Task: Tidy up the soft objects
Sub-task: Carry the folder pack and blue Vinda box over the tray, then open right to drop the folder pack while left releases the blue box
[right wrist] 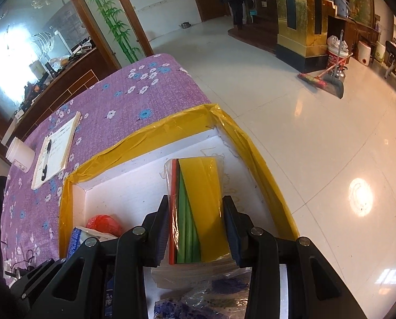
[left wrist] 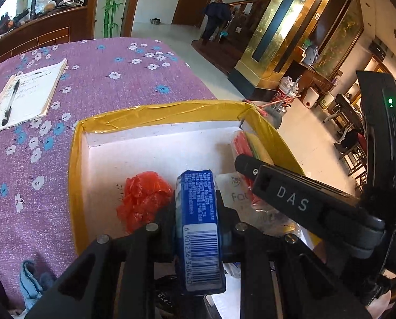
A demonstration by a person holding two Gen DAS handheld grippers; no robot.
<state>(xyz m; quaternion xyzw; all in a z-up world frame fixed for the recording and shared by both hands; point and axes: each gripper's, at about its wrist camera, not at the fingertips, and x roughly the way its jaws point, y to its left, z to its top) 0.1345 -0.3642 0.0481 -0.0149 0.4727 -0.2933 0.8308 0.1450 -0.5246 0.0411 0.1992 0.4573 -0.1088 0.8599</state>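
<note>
the left tongs (left wrist: 198, 212) are closed narrow on a blue tissue packet (left wrist: 198, 228), its barcode end toward the camera and its far end over the inside of the white foam box (right wrist: 107, 186). the box has yellow tape along its rim and stands on the worktop (left wrist: 118, 74), which wears a purple cloth with white and blue flowers. just at nine o'clock of the packet, inside the box, lies a crumpled red plastic bag (left wrist: 144, 199).

the right tongs (right wrist: 196, 228) are set to a middling width, their pads pressing both sides of a clear-wrapped stack of coloured sheets (right wrist: 200, 212), red, green and yellow. the stack sits in the box toward its three o'clock wall. in the left view that gripper crosses the frame at three o'clock, above the same stack.

on the cloth beyond the box, at about ten o'clock, rests a notepad (right wrist: 55, 151) with a black pen (right wrist: 45, 163) on it, and a white jar (right wrist: 19, 154) just beside the pad. a light blue cloth (left wrist: 31, 284) lies near the box's near corner at eight o'clock in the left view.
</note>
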